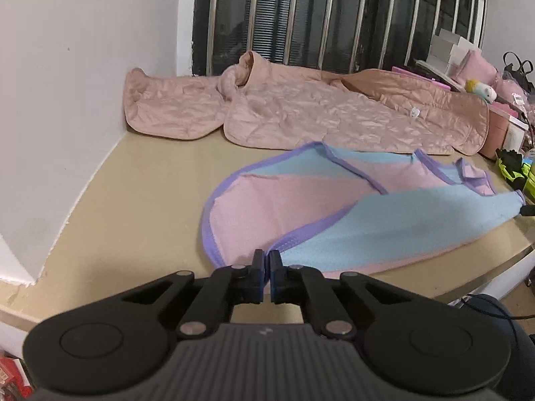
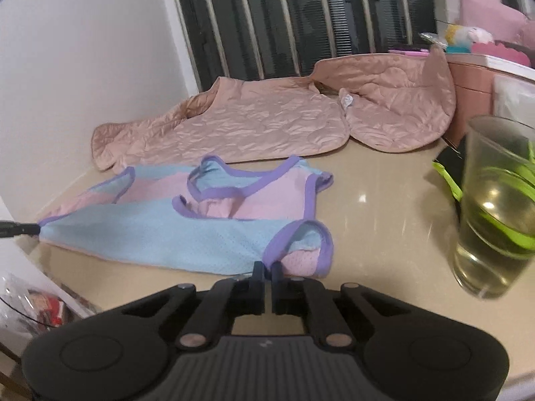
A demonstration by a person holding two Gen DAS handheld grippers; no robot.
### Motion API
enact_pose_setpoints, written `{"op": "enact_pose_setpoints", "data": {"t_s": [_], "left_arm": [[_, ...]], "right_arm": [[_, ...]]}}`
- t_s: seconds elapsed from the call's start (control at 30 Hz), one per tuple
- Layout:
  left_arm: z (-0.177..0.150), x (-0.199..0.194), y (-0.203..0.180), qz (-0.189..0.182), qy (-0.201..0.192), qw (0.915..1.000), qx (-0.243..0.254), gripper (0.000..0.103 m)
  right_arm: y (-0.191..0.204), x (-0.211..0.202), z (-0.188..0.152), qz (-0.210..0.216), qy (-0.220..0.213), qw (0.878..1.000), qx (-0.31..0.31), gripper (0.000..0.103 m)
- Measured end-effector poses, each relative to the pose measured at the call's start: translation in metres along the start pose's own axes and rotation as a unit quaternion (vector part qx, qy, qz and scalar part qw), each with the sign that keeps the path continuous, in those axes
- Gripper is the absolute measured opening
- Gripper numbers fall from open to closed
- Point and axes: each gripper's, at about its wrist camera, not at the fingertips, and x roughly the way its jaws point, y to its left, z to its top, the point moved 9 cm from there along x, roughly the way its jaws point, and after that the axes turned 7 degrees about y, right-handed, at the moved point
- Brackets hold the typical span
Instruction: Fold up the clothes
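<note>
Vest (image 1: 301,207) in pink and blue mesh with purple trim, spread flat on the beige surface (image 1: 133,207), near its front edge. Left tool (image 1: 266,260) pinching the purple hem at the near corner, jaws pressed together on the fabric. Right tool (image 2: 266,272) likewise clamped on a purple-edged armhole at the opposite end of the vest (image 2: 187,227). Blue side partly turned over the pink. Behind, along the barred window (image 1: 334,16), a quilted pink jacket (image 1: 301,113) lying open. To the right, a glass of pale liquid (image 2: 495,207), just beside something lime green, possibly a strap.
</note>
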Motion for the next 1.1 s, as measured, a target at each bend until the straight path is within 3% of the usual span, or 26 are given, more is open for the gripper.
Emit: {"op": "enact_pose_setpoints", "data": {"t_s": [0.17, 0.23, 0.33, 0.4, 0.47, 0.6, 0.63, 0.67, 0.73, 0.8, 0.87, 0.97, 1.0, 1.07, 1.1], "left_arm": [[-0.013, 0.007, -0.005, 0.013, 0.027, 0.9994, 0.020, 0.003], [-0.017, 0.003, -0.006, 0.009, 0.024, 0.9994, 0.023, 0.004], [-0.018, -0.006, -0.004, 0.007, 0.017, 0.9998, 0.005, 0.008], [-0.019, -0.012, -0.008, 0.007, 0.011, 0.9999, 0.010, 0.016], [-0.021, -0.011, -0.013, 0.008, 0.012, 0.9996, 0.025, 0.046], [-0.022, -0.003, -0.011, -0.004, 0.020, 0.9998, 0.002, 0.046], [-0.021, -0.001, -0.009, -0.010, 0.019, 0.9997, -0.009, 0.041], [-0.021, 0.000, -0.008, -0.012, 0.021, 0.9996, -0.015, 0.026], [-0.021, -0.001, -0.006, -0.003, 0.022, 0.9996, -0.015, 0.018], [-0.021, -0.005, -0.003, 0.003, 0.022, 0.9997, -0.013, 0.019], [-0.021, -0.008, 0.000, 0.009, 0.021, 0.9997, -0.011, 0.036], [0.003, -0.009, -0.004, 0.010, 0.001, 0.9997, -0.023, 0.042], [0.015, -0.009, -0.006, 0.010, -0.007, 0.9995, -0.028, 0.042], [0.039, -0.001, -0.016, 0.000, -0.017, 0.9992, -0.035, 0.043], [0.056, 0.013, -0.026, -0.008, -0.015, 0.9993, -0.034, 0.043]], "right_arm": [[0.004, -0.009, -0.009, -0.012, -0.001, 1.000, -0.012, 0.003], [0.001, -0.006, -0.017, -0.032, 0.014, 0.999, -0.023, 0.005], [0.002, -0.015, -0.019, -0.045, -0.004, 0.998, -0.034, 0.011], [0.002, -0.022, -0.016, -0.047, -0.021, 0.998, -0.030, 0.017], [0.004, -0.027, -0.010, -0.045, -0.035, 0.998, -0.026, 0.020], [0.019, -0.026, 0.003, -0.039, -0.057, 0.997, -0.036, 0.020], [0.026, -0.025, 0.006, -0.033, -0.062, 0.997, -0.041, 0.021], [0.036, -0.022, 0.007, -0.020, -0.066, 0.997, -0.047, 0.021], [0.055, -0.011, 0.008, 0.000, -0.061, 0.996, -0.063, 0.021], [0.071, 0.003, 0.004, 0.003, -0.046, 0.995, -0.089, 0.021], [0.083, 0.017, -0.003, -0.008, -0.026, 0.993, -0.117, 0.021], [0.097, 0.028, -0.006, -0.019, -0.009, 0.988, -0.153, 0.022], [0.102, 0.028, 0.000, -0.014, -0.016, 0.987, -0.157, 0.024], [0.108, 0.027, 0.016, -0.001, -0.033, 0.987, -0.157, 0.039], [0.109, 0.029, 0.028, -0.002, -0.041, 0.987, -0.155, 0.040]]}}
